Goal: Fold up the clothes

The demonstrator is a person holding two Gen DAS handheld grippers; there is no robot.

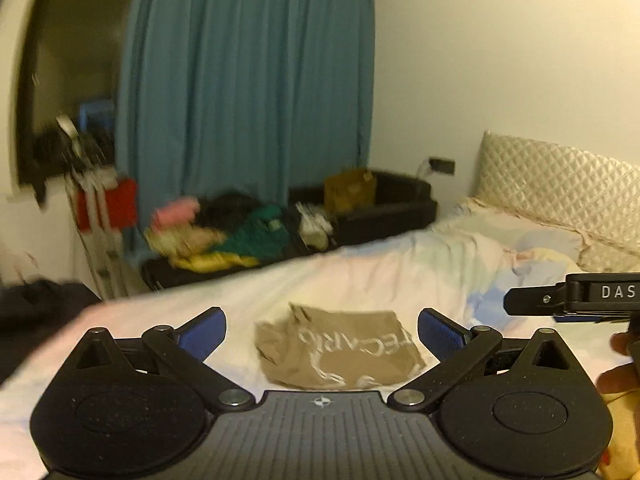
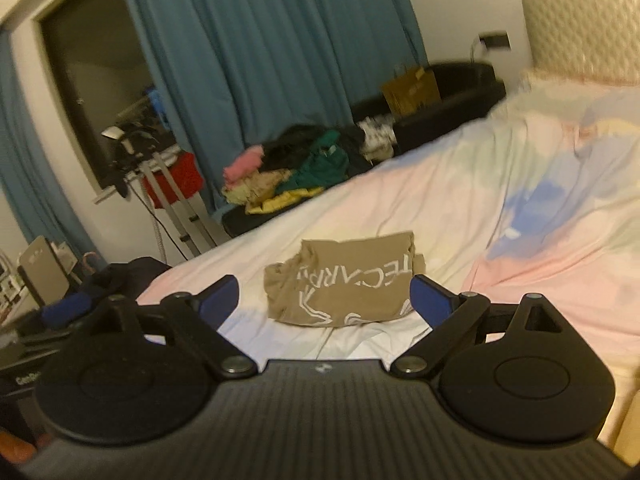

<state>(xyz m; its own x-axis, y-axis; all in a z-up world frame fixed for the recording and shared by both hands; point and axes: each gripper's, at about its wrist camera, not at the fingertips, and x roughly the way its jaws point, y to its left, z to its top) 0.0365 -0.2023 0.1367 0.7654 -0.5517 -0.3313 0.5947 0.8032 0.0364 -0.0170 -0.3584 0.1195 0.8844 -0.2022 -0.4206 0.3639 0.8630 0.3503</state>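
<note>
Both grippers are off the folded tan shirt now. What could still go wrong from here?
1. The tan shirt lies as a loose bundle with an uneven left edge on the soft, wrinkled bedsheet; the fold may slump or need redoing.
2. The clothes pile lies beyond the bed's far edge; reaching over could drag the left gripper or right gripper, both open, across the shirt.
3. Both views are blurred, so aiming is less sure.

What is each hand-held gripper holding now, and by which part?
Nothing. The left hand-held gripper and right hand-held gripper are both open and empty; the folded tan shirt lies free on the bed.
</note>
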